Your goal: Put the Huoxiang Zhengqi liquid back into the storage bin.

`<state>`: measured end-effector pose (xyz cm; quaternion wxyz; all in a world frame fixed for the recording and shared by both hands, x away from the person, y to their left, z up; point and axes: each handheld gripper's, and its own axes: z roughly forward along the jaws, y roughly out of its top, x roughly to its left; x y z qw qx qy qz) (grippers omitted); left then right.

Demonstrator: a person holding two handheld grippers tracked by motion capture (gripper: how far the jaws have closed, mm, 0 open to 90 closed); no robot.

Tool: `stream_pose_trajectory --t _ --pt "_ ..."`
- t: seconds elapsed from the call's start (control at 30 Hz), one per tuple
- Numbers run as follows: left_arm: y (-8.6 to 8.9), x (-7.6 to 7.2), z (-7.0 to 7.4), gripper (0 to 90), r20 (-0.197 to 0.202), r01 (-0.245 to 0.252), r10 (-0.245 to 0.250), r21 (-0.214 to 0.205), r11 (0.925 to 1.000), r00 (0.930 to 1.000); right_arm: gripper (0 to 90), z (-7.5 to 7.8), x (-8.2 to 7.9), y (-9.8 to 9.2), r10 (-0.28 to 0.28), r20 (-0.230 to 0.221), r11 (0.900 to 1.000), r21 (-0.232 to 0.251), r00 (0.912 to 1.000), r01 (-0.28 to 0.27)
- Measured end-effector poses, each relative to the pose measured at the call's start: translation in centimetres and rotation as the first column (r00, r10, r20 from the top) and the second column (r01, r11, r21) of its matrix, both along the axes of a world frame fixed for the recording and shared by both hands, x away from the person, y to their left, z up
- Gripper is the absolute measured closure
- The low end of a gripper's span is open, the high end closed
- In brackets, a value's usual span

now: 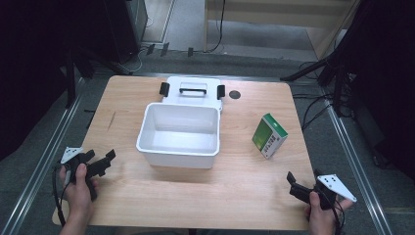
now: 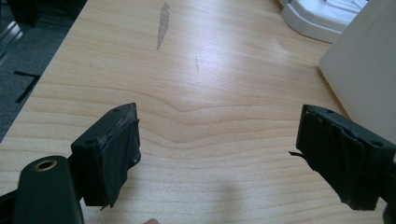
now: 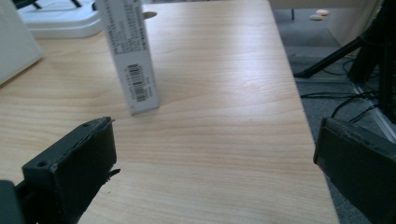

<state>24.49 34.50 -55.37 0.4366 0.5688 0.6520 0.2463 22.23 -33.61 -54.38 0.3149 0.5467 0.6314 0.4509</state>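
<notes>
We see the left gripper [image 1: 98, 164] near the table's [image 1: 195, 196] left front, jaws wide open and empty. The right gripper [image 1: 296, 185] sits at the right front, jaws wide too, holding nothing. The green box [image 1: 269, 135] stands beyond it, maybe tilted, right of the white bin [image 1: 178, 134].

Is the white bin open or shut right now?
Open. The bin shows its bare white inside from above, and its lid lies flat on the table just behind it.
</notes>
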Motion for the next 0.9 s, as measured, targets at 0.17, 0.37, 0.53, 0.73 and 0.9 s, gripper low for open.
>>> stream_pose_trajectory --t 0.17,0.37,0.53,0.73,0.9 --pt "0.1 0.1 0.0 14.6 -0.003 -0.001 0.001 -0.009 1.0 1.0 0.0 0.1 0.1 0.7 0.016 -0.023 0.9997 -0.017 0.9996 -0.016" --pt "0.2 0.1 0.0 14.6 -0.001 -0.001 0.001 -0.014 0.9999 1.0 1.9 0.8 0.7 2.3 0.078 -0.078 0.9951 -0.053 0.9938 -0.083" --pt "0.2 0.1 0.0 14.6 -0.001 0.005 -0.005 -0.014 0.9999 1.0 5.8 2.1 1.5 3.2 0.077 -0.146 0.9828 -0.155 0.9862 -0.1" --pt "0.2 0.1 0.0 14.6 -0.002 0.005 -0.005 -0.012 0.9999 1.0 6.0 4.5 3.1 4.8 0.123 -0.269 0.9535 -0.235 0.9551 -0.189" --pt "0.2 0.1 -0.1 14.6 0.001 -0.002 0.002 -0.019 0.9998 1.0 11.0 5.6 4.4 5.1 0.126 -0.358 0.9469 -0.235 0.9251 -0.22"
